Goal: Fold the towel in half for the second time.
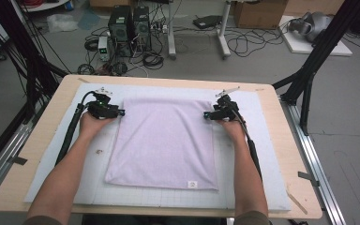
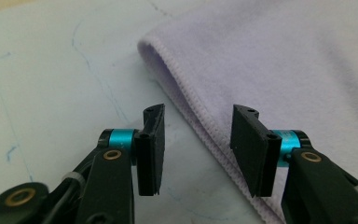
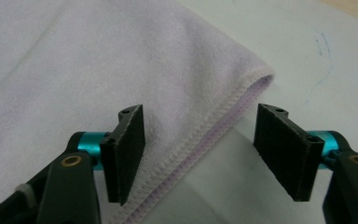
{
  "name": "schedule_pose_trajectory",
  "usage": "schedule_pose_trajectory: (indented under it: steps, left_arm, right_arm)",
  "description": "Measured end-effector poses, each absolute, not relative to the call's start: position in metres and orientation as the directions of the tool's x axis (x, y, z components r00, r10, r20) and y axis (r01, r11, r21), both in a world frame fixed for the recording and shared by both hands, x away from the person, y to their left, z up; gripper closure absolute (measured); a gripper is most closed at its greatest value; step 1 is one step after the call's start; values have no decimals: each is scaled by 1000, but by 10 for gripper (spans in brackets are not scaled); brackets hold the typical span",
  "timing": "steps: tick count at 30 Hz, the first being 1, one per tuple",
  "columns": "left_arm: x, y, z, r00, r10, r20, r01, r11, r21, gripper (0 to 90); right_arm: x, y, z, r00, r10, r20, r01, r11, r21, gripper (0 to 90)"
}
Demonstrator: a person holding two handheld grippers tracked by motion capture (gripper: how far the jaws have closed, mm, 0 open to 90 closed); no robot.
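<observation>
A pale wooden bench (image 1: 47,136) carries a white gridded mat (image 1: 243,154) that covers most of its top, leaving a bare wooden margin on every side. On the mat lies a folded lilac towel (image 1: 164,140), flat and roughly square, with a small white label (image 1: 192,184) at its near right corner. Open mat runs in wide strips to the left and right of the towel and in a narrower strip along its near edge.

A person's forearms come in from the near side. The left hand-held gripper (image 1: 120,113) sits at the towel's far left corner, and the right hand-held gripper (image 1: 206,115) at its far right corner.

In the left gripper view the jaws stand apart, astride the towel's stitched side edge (image 2: 200,126), pads not pressing it. In the right gripper view the jaws also stand apart, straddling the stitched edge (image 3: 205,130) near the rounded corner.
</observation>
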State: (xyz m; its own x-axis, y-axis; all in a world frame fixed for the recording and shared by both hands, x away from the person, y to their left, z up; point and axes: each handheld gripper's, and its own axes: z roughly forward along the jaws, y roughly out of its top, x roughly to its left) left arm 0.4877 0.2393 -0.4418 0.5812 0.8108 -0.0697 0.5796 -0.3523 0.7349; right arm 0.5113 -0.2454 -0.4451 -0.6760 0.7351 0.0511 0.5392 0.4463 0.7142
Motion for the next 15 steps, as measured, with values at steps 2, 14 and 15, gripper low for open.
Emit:
schedule_pose_trajectory:
  steps: [2, 14, 15]
  left_arm:
    - [486, 235, -441, 575, 818, -39, 573, -367, 733, 561]
    - [488, 232, -440, 600, 794, -100, 590, -354, 726, 856]
    - [487, 232, -439, 600, 794, -101, 588, -352, 728, 859]
  right_arm:
    - [510, -244, -444, -687, 724, 50, 532, 456, 713, 464]
    - [506, -239, -442, -713, 688, 132, 559, 445, 700, 826]
    - [506, -239, -441, -714, 687, 132, 559, 446, 699, 834]
